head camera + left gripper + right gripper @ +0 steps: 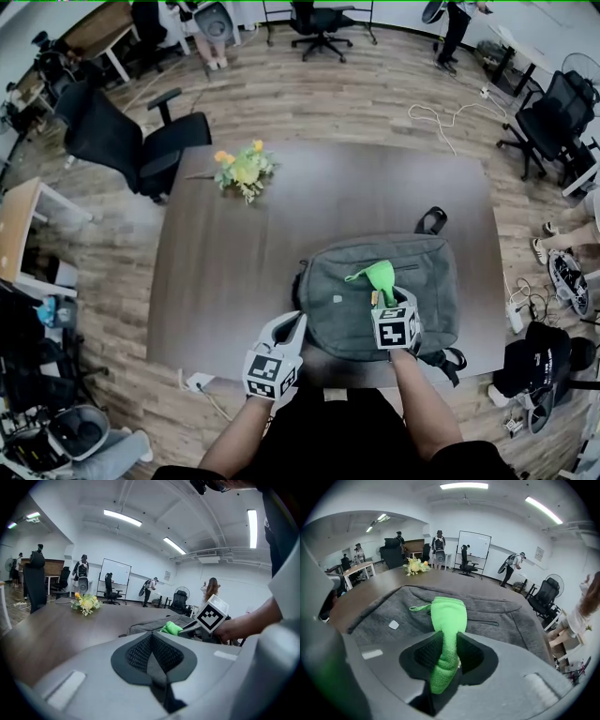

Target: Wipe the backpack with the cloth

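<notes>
A grey backpack (375, 291) lies flat on the dark table (244, 262), near its front right. My right gripper (382, 298) hovers over the pack's front half, shut on a bright green cloth (373, 277) that drapes forward onto the fabric. In the right gripper view the green cloth (447, 625) runs between the jaws and rests on the backpack (497, 616). My left gripper (289, 333) sits at the table's front edge, just left of the pack, shut with nothing in it. From the left gripper view, the cloth (171, 628) and backpack (150, 623) show ahead to the right.
A bunch of yellow flowers (244, 171) lies at the table's far left. Black office chairs (131, 141) stand left of and behind the table. Cables and a bag (539, 361) lie on the floor to the right. People stand far back in the room.
</notes>
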`<state>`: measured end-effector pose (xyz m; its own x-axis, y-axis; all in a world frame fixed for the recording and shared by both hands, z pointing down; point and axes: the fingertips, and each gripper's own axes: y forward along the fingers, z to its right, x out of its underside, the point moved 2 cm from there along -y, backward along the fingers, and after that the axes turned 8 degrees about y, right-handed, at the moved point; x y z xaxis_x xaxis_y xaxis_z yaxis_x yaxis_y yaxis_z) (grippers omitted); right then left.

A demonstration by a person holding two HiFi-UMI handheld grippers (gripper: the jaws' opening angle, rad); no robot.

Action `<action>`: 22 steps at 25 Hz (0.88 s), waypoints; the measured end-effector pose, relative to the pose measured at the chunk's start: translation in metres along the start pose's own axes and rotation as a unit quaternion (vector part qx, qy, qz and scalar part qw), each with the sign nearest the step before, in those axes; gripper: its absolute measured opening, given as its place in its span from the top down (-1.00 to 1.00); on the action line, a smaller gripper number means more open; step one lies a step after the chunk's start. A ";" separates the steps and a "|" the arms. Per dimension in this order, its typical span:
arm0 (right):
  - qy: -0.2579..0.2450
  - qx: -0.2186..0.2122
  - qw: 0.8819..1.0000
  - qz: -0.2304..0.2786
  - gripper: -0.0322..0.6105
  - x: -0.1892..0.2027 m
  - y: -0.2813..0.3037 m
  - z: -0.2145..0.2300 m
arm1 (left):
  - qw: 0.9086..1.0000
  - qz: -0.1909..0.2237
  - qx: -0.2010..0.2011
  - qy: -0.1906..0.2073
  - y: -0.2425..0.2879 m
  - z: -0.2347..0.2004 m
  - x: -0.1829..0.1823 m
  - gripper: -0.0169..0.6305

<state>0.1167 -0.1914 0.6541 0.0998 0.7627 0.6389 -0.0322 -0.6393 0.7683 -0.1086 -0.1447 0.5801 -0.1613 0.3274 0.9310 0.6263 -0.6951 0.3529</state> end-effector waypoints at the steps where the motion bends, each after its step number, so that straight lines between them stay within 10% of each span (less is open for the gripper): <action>1: 0.002 0.007 1.000 -0.002 0.60 0.002 -0.001 0.007 | 1.000 0.001 0.002 0.001 0.001 0.002 -0.001 0.89; 22: -0.016 0.126 0.992 0.023 0.61 -0.001 -0.047 0.114 | 0.999 0.008 0.031 0.015 0.016 0.039 -0.004 0.89</action>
<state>0.2313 -0.1734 0.6131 0.1349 0.7308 0.6691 0.2113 -0.6810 0.7012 -0.0685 -0.1322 0.5780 -0.1741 0.2966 0.9390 0.6750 -0.6583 0.3331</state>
